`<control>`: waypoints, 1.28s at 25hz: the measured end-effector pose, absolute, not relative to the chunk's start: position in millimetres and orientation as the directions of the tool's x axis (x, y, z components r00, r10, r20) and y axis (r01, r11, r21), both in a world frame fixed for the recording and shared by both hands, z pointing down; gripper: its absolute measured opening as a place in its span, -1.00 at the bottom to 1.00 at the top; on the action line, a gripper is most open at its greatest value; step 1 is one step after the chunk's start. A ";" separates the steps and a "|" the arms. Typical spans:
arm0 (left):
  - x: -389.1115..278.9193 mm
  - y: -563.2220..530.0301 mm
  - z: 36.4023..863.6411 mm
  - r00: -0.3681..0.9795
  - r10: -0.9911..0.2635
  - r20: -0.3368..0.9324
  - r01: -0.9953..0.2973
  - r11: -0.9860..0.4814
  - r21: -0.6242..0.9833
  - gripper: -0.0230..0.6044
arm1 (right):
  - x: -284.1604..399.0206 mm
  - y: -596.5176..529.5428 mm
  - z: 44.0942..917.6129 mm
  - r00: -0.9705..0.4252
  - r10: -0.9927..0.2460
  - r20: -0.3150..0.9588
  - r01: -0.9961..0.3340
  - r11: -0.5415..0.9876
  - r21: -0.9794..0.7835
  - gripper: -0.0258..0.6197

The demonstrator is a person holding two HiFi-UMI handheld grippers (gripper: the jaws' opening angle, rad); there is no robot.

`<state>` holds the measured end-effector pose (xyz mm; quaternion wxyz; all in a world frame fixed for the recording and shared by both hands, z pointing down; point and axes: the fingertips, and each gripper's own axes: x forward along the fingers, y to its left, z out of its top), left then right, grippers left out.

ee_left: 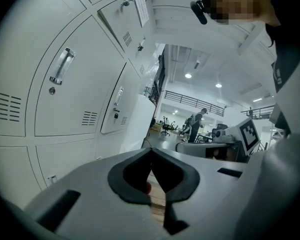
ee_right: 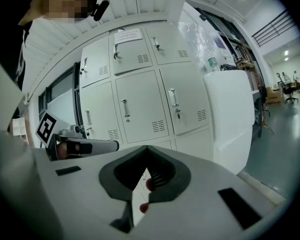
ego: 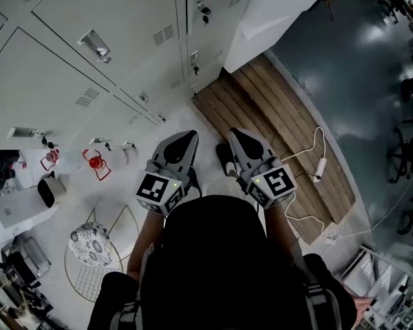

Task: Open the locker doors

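Right, from the head view first: the person stands facing a bank of white metal locker doors (ego: 89,19), every one of them shut, with silver handles and small vent slots. Both tools are held out ahead at about the same height, the grey left gripper (ego: 190,136) and the grey right gripper (ego: 233,133) side by side and near each other, each with its black-and-white marker cube at the back. Neither one touches a door. Beyond the tips lies a brown slatted wooden platform (ego: 275,115), with a white power strip on a cable (ego: 321,167) at its edge, and a dark glossy floor (ego: 344,60) stretches off to the right. Down at the left sits a round wire stool with a patterned cushion (ego: 91,243), and a red wire-frame object (ego: 96,162) lies near the lockers. Now the left gripper view: its jaws are pressed together at the tips with nothing between them, and the lockers run along the left side, close by but clear of the tool. A long bright hall opens ahead, with people standing far off (ee_left: 197,124). Over to the right gripper view: these jaws are closed tip to tip too, gripping nothing, and the closed lockers fill the middle of the picture straight ahead, with the other tool showing at the left.
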<state>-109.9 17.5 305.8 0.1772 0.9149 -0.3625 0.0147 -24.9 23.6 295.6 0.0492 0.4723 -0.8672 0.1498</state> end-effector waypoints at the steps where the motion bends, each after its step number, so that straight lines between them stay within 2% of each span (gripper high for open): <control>1: -107.1 12.4 307.0 0.726 -0.669 0.157 -0.679 -0.661 0.319 -0.87 | -22.7 16.3 295.0 -0.562 -0.796 0.224 -0.825 0.523 -0.214 -0.91; 15: -49.0 -45.1 306.7 0.540 -0.824 0.173 -0.821 -0.470 0.325 -0.87 | 26.0 -77.3 310.6 -0.732 -0.641 0.231 -0.681 0.698 -0.221 -0.91; 32: -19.7 -81.1 342.5 0.375 -0.900 0.222 -0.890 -0.282 0.359 -0.87 | 40.5 -132.6 392.2 -0.798 -0.522 0.302 -0.590 0.779 -0.212 -0.91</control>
